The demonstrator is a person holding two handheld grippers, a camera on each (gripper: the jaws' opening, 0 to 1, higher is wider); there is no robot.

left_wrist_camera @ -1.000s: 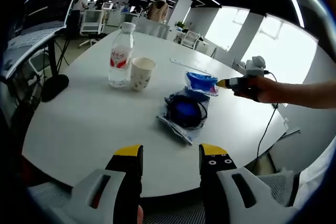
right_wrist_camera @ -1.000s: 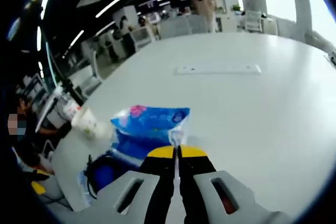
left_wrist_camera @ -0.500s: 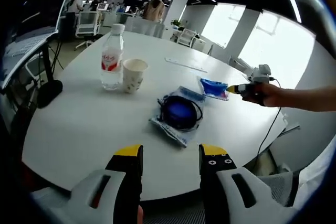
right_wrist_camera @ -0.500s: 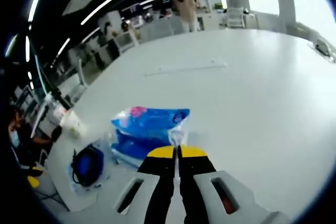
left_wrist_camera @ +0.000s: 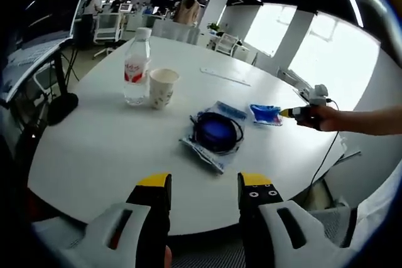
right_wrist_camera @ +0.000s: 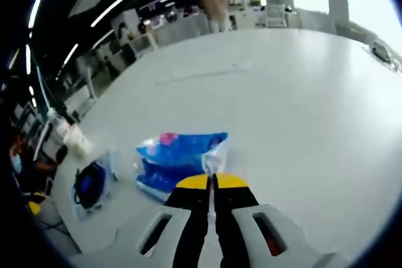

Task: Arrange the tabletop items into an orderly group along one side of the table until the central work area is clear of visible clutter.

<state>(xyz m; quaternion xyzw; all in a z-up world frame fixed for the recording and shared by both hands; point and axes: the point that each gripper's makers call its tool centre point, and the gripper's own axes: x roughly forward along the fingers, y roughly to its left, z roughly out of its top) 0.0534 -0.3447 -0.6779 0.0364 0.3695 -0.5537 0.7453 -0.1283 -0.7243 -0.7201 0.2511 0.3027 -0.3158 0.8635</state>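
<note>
Dragged by the right gripper, the soft blue plastic pouch has slid away from the clear bag of coiled black cable, toward the round white table's edge. Left gripper hovers wide, empty.

Right gripper pinches the pouch's corner; light, floppy, it is best held by that sealed edge.

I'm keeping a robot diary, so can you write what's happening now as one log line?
right claw: shut on blue packet | left claw: open, holding nothing | bottle beside paper cup | bagged cable mid-table
</note>
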